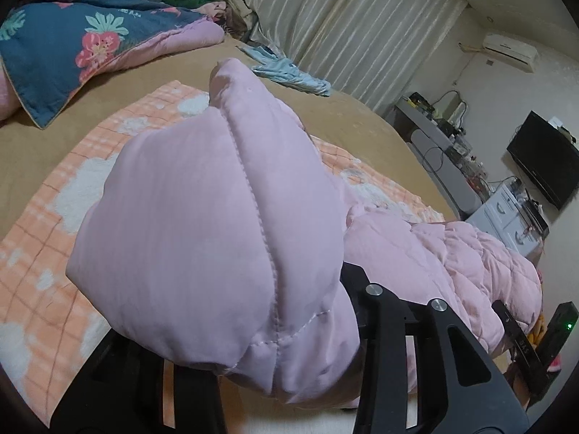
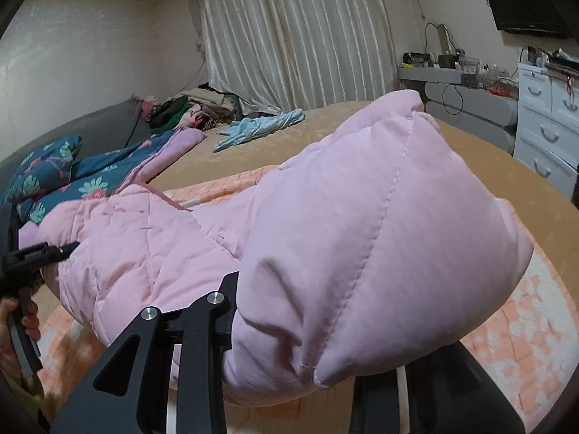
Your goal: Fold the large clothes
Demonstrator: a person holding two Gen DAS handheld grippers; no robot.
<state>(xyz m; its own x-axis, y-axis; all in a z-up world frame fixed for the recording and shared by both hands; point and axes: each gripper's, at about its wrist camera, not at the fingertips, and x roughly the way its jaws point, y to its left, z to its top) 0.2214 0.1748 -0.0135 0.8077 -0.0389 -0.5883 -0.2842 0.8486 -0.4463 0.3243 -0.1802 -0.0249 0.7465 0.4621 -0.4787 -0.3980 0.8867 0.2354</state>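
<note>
Each black two-finger gripper, left gripper (image 1: 289,369) and right gripper (image 2: 289,369), was clenched on the puffy pink quilted jacket (image 1: 217,217), lifted over an orange-and-white checked blanket (image 1: 47,253) on the tan bed (image 1: 90,108). A light-blue garment (image 2: 260,126) lay toward twelve o'clock.

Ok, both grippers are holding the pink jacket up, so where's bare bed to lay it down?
Lay the pink jacket on the orange checked blanket directly beneath it. Bare tan bedspread also lies between that blanket and the light blue garment. Crowded: the floral quilt side and the clothes pile by the curtain.
</note>
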